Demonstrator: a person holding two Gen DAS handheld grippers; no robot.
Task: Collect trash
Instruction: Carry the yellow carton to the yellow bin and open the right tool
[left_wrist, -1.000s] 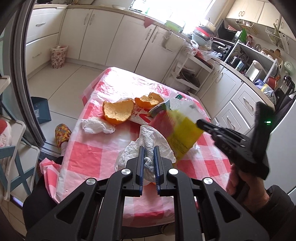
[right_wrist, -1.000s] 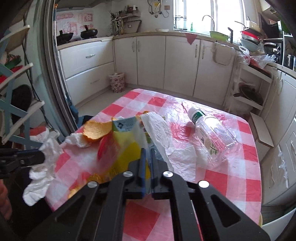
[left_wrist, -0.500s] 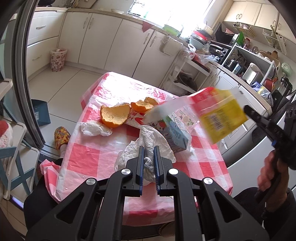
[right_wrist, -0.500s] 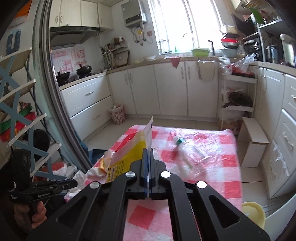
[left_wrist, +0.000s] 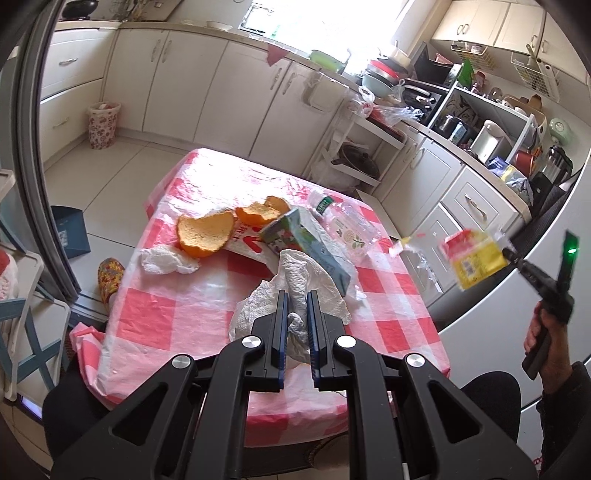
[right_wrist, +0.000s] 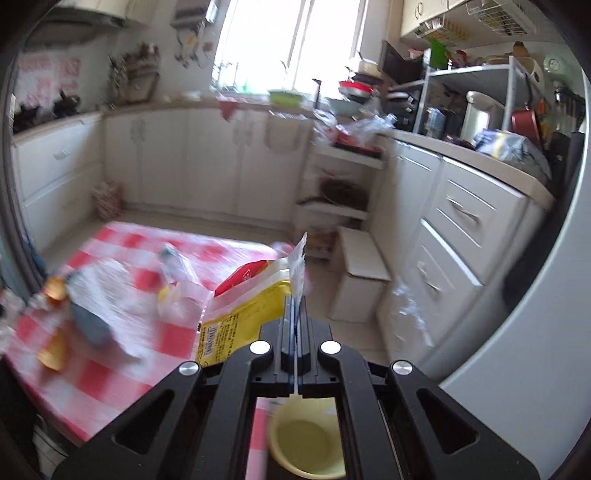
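Table (left_wrist: 184, 314) under a red-and-white checked plastic cover, near edge hanging loose at 6 o'clock, right edge running up toward 2 o'clock beside the white drawer fronts (right_wrist: 465, 229). Left tool (left_wrist: 295, 301) over the near half of the table, clamped on a crumpled white paper towel (left_wrist: 295, 273) that bulges out on both sides of the blue pads. Beyond it, toward 12 o'clock: a green-and-blue drink carton (left_wrist: 310, 245) lying on its side, touching a clear plastic bottle (left_wrist: 351, 229) with a green cap, also lying down. At 11 o'clock two orange peel pieces (left_wrist: 205, 234) on a flat white-and-red wrapper (left_wrist: 247, 243); just beside the larger peel, a smaller white tissue wad (left_wrist: 166, 260). Open checked cloth at 9 o'clock and along the near edge.

Right tool (right_wrist: 295, 306) past the table's right edge, pressed together on the thin seam of a yellow-and-red snack bag (right_wrist: 247, 306); bag hanging off to the left of the fingers, in the air, clear of the table. Seen from the left wrist at 3 o'clock: same bag blurred, a hand (left_wrist: 543, 332) gripping the black handle. Directly below the right tool, a round yellow bin (right_wrist: 306, 443) on the floor, mouth open, partly hidden by the tool's frame. Bare floor between table edge and drawers; a small white step stool (right_wrist: 358, 280) at 1 o'clock.
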